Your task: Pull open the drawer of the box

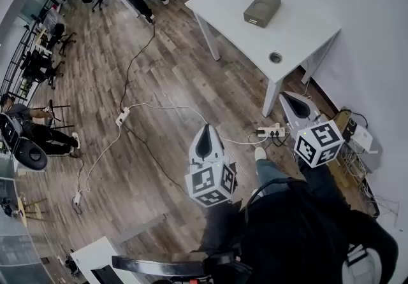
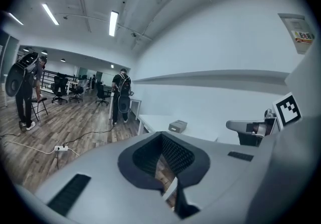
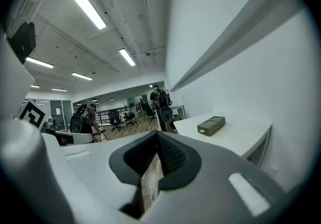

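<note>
over the brown plank floor [image 1: 159, 79], i held my left gripper [image 1: 207, 130] and right gripper [image 1: 290, 98] with jaws closed on nothing, since nothing was within reach; well ahead, the flat grey-green rectangular box [image 1: 262, 9] lay on the white square table [image 1: 306, 31], drawer seemingly shut.

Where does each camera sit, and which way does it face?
Head view: on the person's head, facing steeply down at floor, table, box; left hand-held gripper and right hand-held gripper show.
Left gripper view: on the left one, facing the table; the right one shows at right.
Right gripper view: on the right one, facing the table; the left one shows at left.
All three share the box.
</note>
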`<state>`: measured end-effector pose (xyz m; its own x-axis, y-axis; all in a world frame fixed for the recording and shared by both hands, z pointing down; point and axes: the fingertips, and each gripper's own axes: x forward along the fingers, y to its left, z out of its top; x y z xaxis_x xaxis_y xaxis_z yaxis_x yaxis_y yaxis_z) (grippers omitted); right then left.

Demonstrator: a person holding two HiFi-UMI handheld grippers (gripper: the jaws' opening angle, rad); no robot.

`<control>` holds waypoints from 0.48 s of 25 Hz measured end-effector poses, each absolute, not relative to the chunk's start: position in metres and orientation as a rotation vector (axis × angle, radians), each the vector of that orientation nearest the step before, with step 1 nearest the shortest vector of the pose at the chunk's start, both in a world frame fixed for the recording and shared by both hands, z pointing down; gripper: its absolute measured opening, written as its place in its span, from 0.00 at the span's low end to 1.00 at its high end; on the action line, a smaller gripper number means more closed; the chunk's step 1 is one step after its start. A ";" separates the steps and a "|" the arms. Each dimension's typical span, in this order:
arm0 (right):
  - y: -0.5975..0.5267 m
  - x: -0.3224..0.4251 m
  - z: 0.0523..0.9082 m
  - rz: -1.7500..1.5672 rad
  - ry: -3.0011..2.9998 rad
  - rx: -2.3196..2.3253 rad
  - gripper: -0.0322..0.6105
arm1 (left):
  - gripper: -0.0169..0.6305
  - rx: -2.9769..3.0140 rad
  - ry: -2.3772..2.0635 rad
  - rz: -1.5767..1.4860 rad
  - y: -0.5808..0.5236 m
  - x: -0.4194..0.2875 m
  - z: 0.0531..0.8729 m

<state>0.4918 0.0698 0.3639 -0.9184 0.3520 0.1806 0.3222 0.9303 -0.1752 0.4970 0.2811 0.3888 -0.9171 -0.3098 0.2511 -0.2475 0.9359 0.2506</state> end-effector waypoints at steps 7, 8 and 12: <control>0.046 0.406 0.352 0.199 -2.879 -0.527 0.05 | 0.02 0.431 -2.816 -0.291 0.251 0.412 0.373; 0.043 0.396 0.350 0.196 -2.883 -0.528 0.05 | 0.02 0.433 -2.818 -0.291 0.248 0.403 0.372; 0.035 0.369 0.353 0.194 -2.885 -0.537 0.05 | 0.02 0.438 -2.815 -0.295 0.236 0.377 0.376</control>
<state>0.3689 0.0355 0.3525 -0.9139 0.3677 0.1718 0.3414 0.9254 -0.1646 0.3767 0.2357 0.3756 -0.9158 -0.3231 0.2385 -0.2667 0.9333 0.2403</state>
